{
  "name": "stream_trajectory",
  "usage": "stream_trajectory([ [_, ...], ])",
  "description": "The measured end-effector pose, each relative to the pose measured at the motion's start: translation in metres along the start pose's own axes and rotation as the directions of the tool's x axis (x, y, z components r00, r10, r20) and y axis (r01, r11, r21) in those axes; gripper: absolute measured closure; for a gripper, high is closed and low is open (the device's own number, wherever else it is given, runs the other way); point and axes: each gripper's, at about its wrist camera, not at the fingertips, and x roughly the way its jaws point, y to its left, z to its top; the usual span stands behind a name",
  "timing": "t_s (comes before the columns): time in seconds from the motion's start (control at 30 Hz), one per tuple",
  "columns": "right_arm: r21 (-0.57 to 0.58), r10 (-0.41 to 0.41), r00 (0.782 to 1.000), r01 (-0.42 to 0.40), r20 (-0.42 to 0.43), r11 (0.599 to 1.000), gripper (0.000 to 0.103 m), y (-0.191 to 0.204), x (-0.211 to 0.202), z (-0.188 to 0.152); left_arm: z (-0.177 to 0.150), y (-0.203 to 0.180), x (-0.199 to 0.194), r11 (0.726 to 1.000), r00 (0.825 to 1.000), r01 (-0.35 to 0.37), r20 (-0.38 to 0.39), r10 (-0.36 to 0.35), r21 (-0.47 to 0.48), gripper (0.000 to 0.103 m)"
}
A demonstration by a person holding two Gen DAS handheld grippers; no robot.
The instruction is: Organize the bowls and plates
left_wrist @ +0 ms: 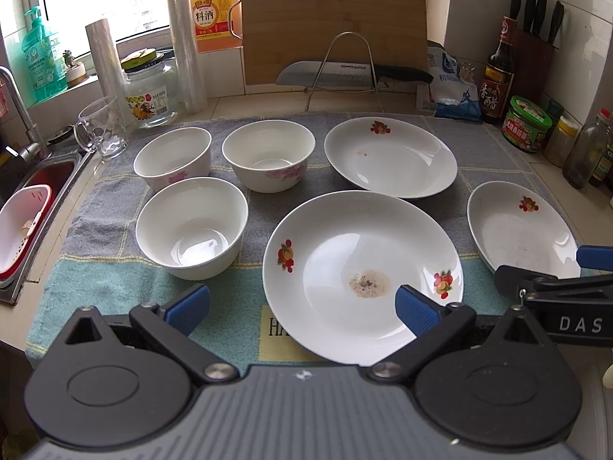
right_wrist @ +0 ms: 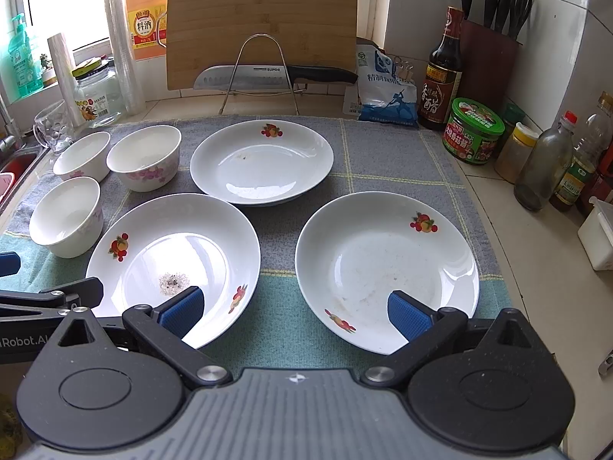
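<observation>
Three white bowls and three white fruit-print plates lie on a grey and teal cloth [left_wrist: 115, 230]. The near bowl [left_wrist: 191, 226] sits in front of two pink-flowered bowls [left_wrist: 173, 161] [left_wrist: 268, 159]. A stained plate [left_wrist: 362, 276] lies in the middle, a second plate [left_wrist: 390, 155] behind it, a third plate [left_wrist: 521, 230] at the right. My left gripper [left_wrist: 302, 306] hovers open over the stained plate's near rim. My right gripper [right_wrist: 295, 312] hovers open, one finger over the stained plate [right_wrist: 172, 264], the other over the right plate [right_wrist: 387, 264]. Neither holds anything.
A sink [left_wrist: 34, 191] with a red and white strainer lies left. Behind the cloth stand a glass mug [left_wrist: 101, 128], a jar [left_wrist: 151, 92], a wire rack [left_wrist: 345, 73] with a knife and a cutting board [left_wrist: 333, 19]. Sauce bottles and jars [right_wrist: 475, 134] line the right counter.
</observation>
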Motion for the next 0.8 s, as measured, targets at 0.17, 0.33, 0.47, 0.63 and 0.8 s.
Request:
stream_trajectory([
  [0.17, 0.0, -0.009, 1.0, 0.009, 0.001, 1.0, 0.0, 0.003, -0.001, -0.001, 0.0, 0.003, 0.002, 1.0, 1.0, 0.009, -0.001, -0.009, 0.003, 0.001],
  [0.33, 0.005, -0.022, 1.0, 0.022, 0.004, 1.0, 0.0, 0.005, -0.002, -0.001, 0.001, 0.005, 0.002, 1.0, 1.0, 0.023, 0.005, -0.023, 0.012, 0.001],
  [0.47, 0.008, -0.033, 0.999, 0.033, 0.008, 0.999, 0.0, 0.008, -0.003, -0.001, 0.001, 0.008, 0.004, 0.999, 0.999, 0.033, 0.009, -0.033, 0.021, 0.001],
  [0.63, 0.028, -0.043, 0.999, 0.043, 0.017, 0.999, 0.0, 0.011, -0.005, 0.0, 0.006, 0.013, 0.004, 0.997, 0.997, 0.066, 0.035, -0.068, 0.047, 0.001],
  [0.8, 0.037, -0.065, 0.997, 0.063, 0.034, 0.997, 0.0, 0.017, -0.007, 0.002, 0.014, 0.016, 0.004, 0.99, 0.992, 0.098, 0.064, -0.105, 0.103, 0.001],
])
